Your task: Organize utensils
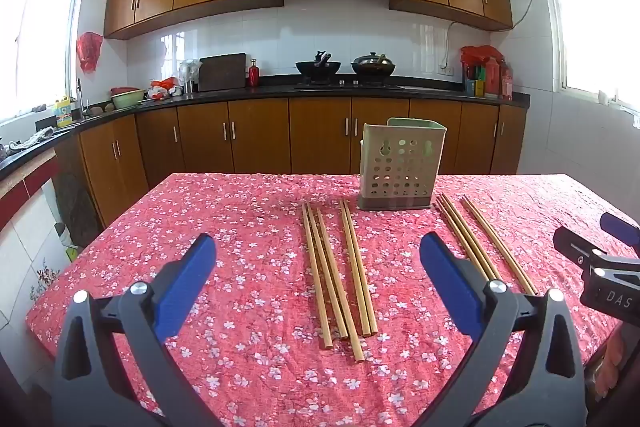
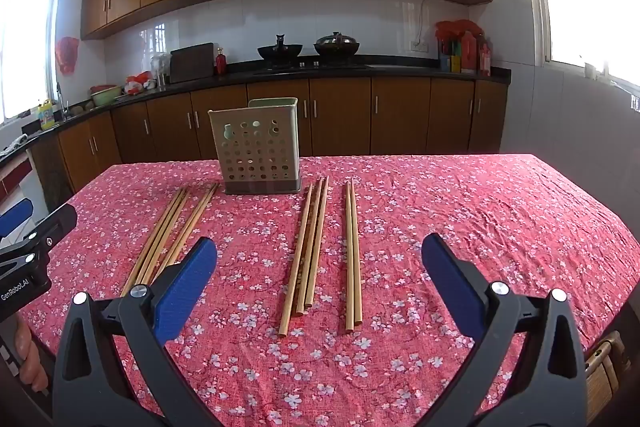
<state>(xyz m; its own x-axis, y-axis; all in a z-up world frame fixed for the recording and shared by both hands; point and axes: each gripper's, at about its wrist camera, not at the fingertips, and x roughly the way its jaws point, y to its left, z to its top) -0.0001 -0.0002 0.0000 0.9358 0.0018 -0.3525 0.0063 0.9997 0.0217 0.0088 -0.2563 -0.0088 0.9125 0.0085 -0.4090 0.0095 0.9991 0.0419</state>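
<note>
Several wooden chopsticks lie on the red floral tablecloth [image 1: 248,227] in two groups. One group [image 1: 338,275] lies straight ahead of my open, empty left gripper [image 1: 318,259]. The other group [image 1: 480,243] lies to its right, and in the right wrist view [image 2: 320,251] it lies ahead of my open, empty right gripper [image 2: 320,259]. The first group shows there at the left [image 2: 168,235]. A pale green perforated utensil holder [image 1: 400,163] stands upright beyond the chopsticks, also in the right wrist view [image 2: 258,147]. Both grippers hover above the table's near edge.
The right gripper's body [image 1: 608,263] shows at the right of the left wrist view; the left gripper's body [image 2: 28,247] shows at the left of the right wrist view. Kitchen counter with woks [image 1: 344,67] lies beyond the table. A chair back [image 2: 604,375] is near right.
</note>
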